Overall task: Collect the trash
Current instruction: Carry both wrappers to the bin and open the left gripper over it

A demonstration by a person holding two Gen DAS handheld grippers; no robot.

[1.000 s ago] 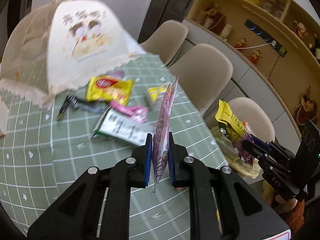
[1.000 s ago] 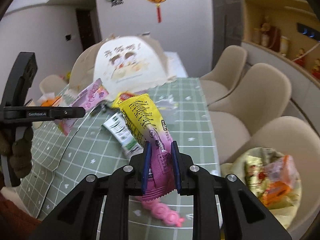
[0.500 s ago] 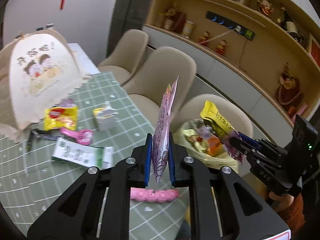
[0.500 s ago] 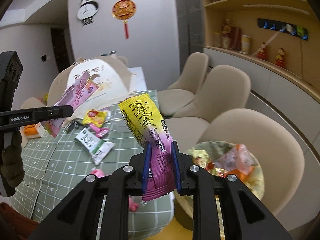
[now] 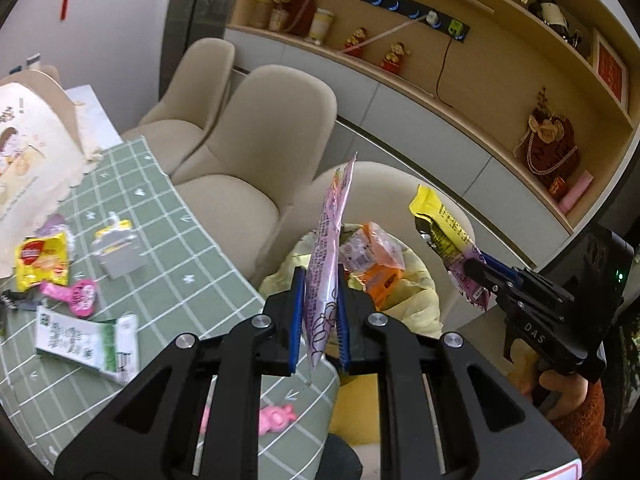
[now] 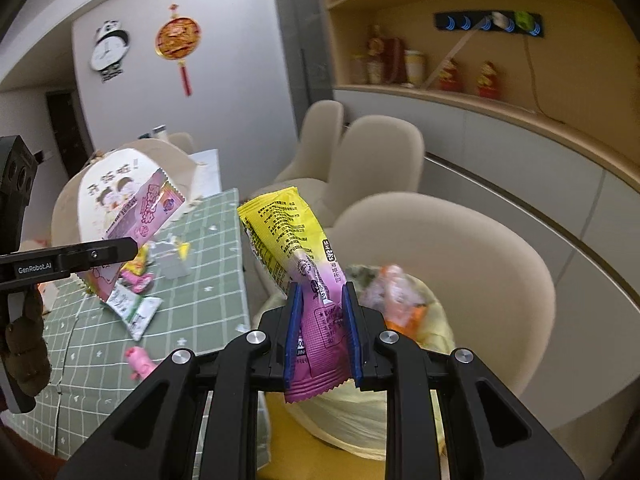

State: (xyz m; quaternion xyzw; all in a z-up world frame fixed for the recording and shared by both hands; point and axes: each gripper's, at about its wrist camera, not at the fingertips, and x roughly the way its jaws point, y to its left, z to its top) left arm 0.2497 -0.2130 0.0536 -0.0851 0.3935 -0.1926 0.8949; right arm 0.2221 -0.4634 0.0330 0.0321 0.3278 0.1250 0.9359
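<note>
My left gripper [image 5: 319, 288] is shut on a pink-purple snack wrapper [image 5: 329, 248], held upright beside the table's right edge. The wrapper also shows in the right wrist view [image 6: 136, 220]. My right gripper [image 6: 320, 304] is shut on a yellow-and-magenta wrapper [image 6: 288, 248], which also shows in the left wrist view [image 5: 444, 236]. Both hang near a bin with a pale yellow bag [image 5: 412, 300], holding orange and clear packets [image 5: 376, 256]; the bin also shows in the right wrist view [image 6: 424, 320].
More trash lies on the green checked table [image 5: 176, 264]: a yellow packet [image 5: 40, 260], a white-green wrapper [image 5: 88, 340], a small carton [image 5: 118, 252], pink wrappers [image 5: 76, 296]. A mesh food cover [image 5: 28, 152] stands at the back left. Beige chairs [image 5: 260, 152] line the table's right side.
Both grippers have swung right from over the table toward the bin, each still holding its wrapper. The bin is now closer and more central in both views.
</note>
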